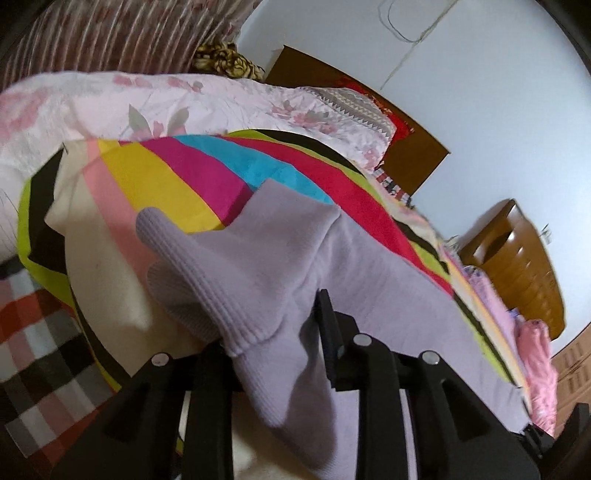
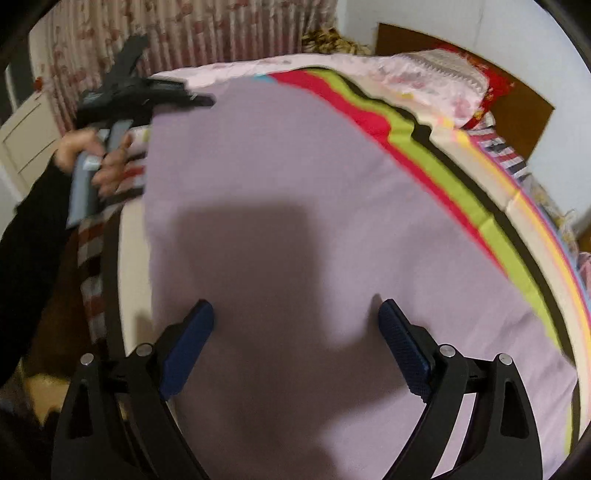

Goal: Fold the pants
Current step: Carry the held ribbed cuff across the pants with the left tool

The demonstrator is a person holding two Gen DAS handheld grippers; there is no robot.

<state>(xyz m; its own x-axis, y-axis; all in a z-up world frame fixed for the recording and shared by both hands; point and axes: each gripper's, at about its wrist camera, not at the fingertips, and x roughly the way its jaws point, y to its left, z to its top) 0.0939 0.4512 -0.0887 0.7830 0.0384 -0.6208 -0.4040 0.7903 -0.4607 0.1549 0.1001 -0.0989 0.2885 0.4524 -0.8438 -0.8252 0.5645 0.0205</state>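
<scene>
Down on the bed [image 2: 476, 122]: lilac pants [image 2: 295, 166], spread flat over a striped sheet [image 2: 436, 166] in bands of red, lime, black, blue, magenta and yellow. Beyond the sheet, a pink floral quilt [image 1: 221, 99]; behind that, a striped curtain [image 2: 221, 33] and a brown headboard [image 1: 406, 147]. At the near left edge in the left wrist view, a checked blanket [image 1: 37, 332].

Right gripper [image 2: 295, 310] held over the broad lilac panel, pointing steeply down, jaws spread wide, blue pads [image 2: 192, 347] well apart. Nothing gripped; only flat cloth and the gripper's own shadow below the gap.

Left gripper [image 1: 266, 332] at the far left corner of the pants as seen from the right wrist. Ribbed cuffs [image 1: 207, 266] draped up and over its fingers, cloth bunched in the gap and hiding one finger. Cannot tell whether clamped on the cloth or let go. Only one black finger [image 1: 328, 325] clear of the fabric.

From the right wrist view, a hand [image 2: 107, 162] wrapped around the left gripper's handle, a black sleeve [image 2: 29, 240] behind it. Both views somewhat blurred.
</scene>
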